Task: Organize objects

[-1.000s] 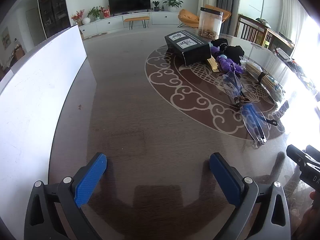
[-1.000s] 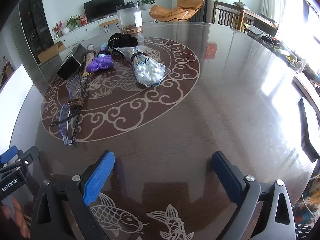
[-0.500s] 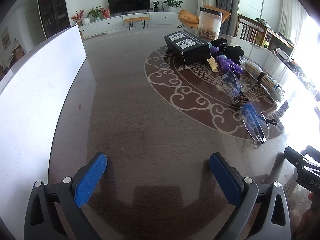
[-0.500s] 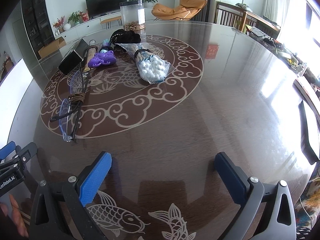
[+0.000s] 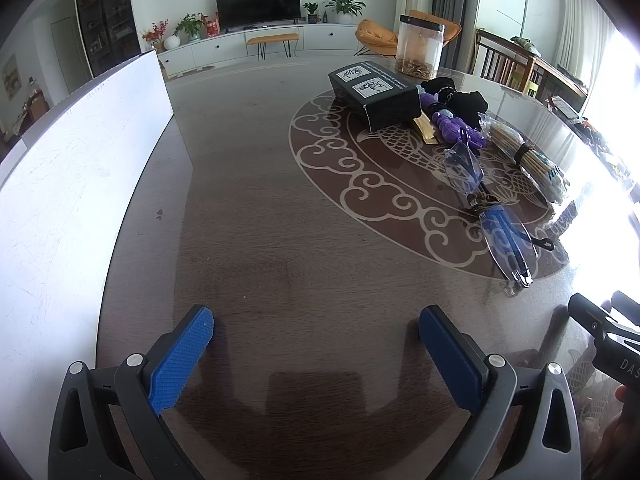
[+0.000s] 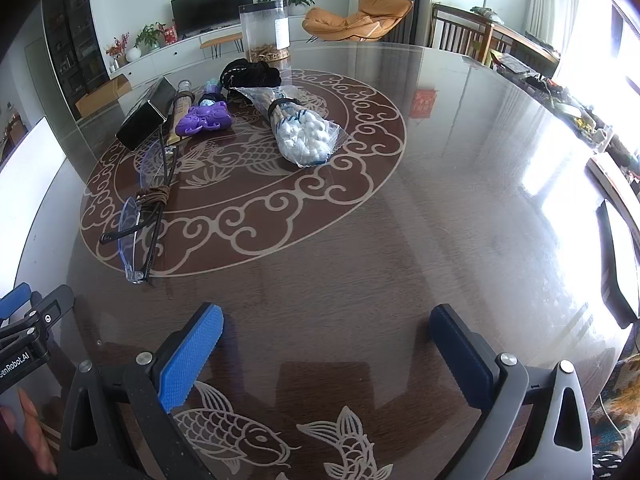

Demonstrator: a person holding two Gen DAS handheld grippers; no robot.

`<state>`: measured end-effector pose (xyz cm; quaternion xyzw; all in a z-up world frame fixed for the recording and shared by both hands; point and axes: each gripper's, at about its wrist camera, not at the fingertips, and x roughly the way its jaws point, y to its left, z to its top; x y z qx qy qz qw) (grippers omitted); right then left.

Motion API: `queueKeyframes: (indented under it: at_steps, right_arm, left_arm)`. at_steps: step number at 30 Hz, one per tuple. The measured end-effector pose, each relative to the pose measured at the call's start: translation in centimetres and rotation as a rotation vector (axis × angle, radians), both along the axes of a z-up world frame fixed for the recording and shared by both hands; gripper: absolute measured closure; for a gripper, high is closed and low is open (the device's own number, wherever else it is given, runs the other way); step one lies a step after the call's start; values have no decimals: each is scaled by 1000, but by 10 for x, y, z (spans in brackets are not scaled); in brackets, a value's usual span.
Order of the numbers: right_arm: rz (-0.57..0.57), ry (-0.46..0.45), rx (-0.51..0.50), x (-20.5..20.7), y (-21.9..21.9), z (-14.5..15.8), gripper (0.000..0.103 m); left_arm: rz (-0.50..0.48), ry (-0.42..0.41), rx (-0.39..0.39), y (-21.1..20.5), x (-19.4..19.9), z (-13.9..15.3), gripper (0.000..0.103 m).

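Spread wide and holding nothing above a glossy, dark wood-grain round table (image 6: pixel 460 200): left gripper (image 5: pixel 316 332) and right gripper (image 6: pixel 326 330), each with ribbed blue pads on black frames. Clustered well ahead on the table's pale scrollwork medallion: clear-lensed safety glasses (image 6: pixel 138 220) bound with brown cord, a crinkled plastic bag of white cotton swabs (image 6: pixel 302 136), a knobbly purple toy (image 6: pixel 206 118), a matte black rectangular box (image 5: pixel 376 94), a soft black fabric bundle (image 6: pixel 252 72). Standing beyond them, a tall clear cylindrical jar (image 6: pixel 266 28). Propped at the left edge, a flat white board (image 5: pixel 76 176).
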<state>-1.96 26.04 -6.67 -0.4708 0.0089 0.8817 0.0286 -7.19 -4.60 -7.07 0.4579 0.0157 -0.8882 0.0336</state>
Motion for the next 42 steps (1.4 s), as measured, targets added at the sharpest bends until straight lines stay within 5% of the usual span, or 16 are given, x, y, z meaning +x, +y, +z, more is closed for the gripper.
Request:
queueKeyframes:
  at_steps: [35,42]
  right_arm:
    - [-9,10,5,-2,1,0,0]
    - [-6,12,2,-5,0,0,0]
  left_arm:
    - [-2,-1,2,0,-1,-1,0]
    - [-91,-5,2,-2,28,0,0]
